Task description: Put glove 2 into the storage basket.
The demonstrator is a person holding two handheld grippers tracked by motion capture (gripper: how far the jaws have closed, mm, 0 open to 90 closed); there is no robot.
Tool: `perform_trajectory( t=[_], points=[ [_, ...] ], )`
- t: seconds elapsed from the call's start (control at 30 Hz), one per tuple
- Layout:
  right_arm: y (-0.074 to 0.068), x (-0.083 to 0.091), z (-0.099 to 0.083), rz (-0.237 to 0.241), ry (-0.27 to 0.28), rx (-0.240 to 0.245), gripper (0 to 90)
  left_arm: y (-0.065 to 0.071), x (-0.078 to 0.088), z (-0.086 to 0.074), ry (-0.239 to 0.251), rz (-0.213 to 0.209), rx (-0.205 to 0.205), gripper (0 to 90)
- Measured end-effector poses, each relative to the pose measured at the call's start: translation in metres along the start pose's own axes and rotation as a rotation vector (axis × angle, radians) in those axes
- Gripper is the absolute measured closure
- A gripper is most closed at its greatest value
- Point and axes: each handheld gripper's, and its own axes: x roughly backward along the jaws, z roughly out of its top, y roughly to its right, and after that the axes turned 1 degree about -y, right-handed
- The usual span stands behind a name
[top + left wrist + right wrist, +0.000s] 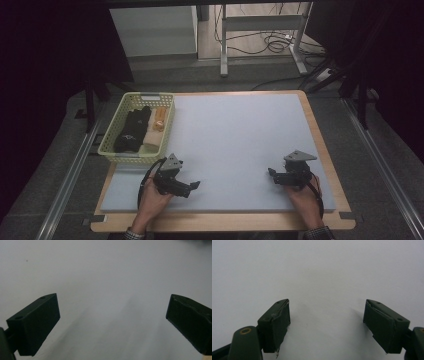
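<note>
1. Basket (131,151) of folded cloths sits at the mat's (240,140) far left edge, its long axis running away from the person
2. Left gripper (192,186) rests just in front of it, jaws spread, holding nothing
3. Right gripper (273,175), likewise agape and empty, lies well apart, so the left hand looks better placed to reach in

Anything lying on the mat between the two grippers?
No. In the high view, only bare grey mat separates the left gripper from the right gripper.
</note>
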Motion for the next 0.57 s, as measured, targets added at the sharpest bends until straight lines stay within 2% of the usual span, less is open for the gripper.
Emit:
perform_trajectory(
  t=[0.2,0.33,0.4,0.57],
  points=[
    [0.000,0.000,0.000,0.000,0.000,0.000,21.2,0.002,-0.011,-0.006,-0.072,0.035,-0.025,0.0],
    [0.000,0.000,0.000,0.000,0.001,0.001,21.2,0.006,-0.015,-0.004,-0.119,0.069,-0.046,0.0],
    [0.000,0.000,0.000,0.000,0.000,0.000,21.2,0.004,-0.016,-0.004,-0.123,0.057,-0.032,0.0],
    [0.000,0.000,0.000,0.002,-0.002,-0.001,21.2,0.004,-0.016,-0.004,-0.127,0.059,-0.034,0.0]
  ],
)
